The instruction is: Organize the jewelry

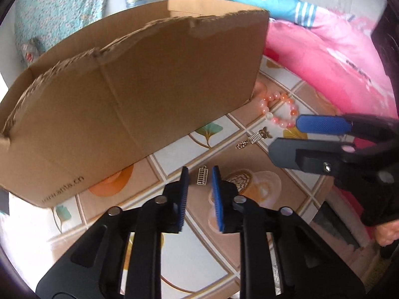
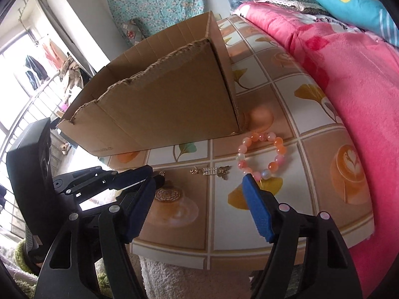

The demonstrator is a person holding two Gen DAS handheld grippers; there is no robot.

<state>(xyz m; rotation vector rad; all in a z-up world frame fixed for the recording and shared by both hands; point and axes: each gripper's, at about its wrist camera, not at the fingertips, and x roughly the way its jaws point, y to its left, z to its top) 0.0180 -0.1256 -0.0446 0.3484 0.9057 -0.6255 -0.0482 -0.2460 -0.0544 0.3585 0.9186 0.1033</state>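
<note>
Both grippers are built of black plastic. Ribbed blue pads [image 1: 183, 196] are fitted on the fingers. Round silver pins [image 2: 283, 207] are set at the pivots.

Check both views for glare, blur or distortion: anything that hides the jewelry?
Left wrist view: strong fisheye bending of the cardboard box, blur at the pink blanket; small gold charm sharp. Right wrist view: window blown out at left; bead bracelet clear.

I am working in a home, it looks like a bedroom. A pink blanket [image 2: 349, 79] and a blue pillow [image 2: 354, 2] lie just beside the table [image 2: 286, 224], which has a printed cloth with coffee cups and leaves. Clothes [image 2: 37, 67] hang at the window [image 2: 15, 49] with a railing, and a floral fabric [image 2: 159, 0] hangs on the wall.
</note>
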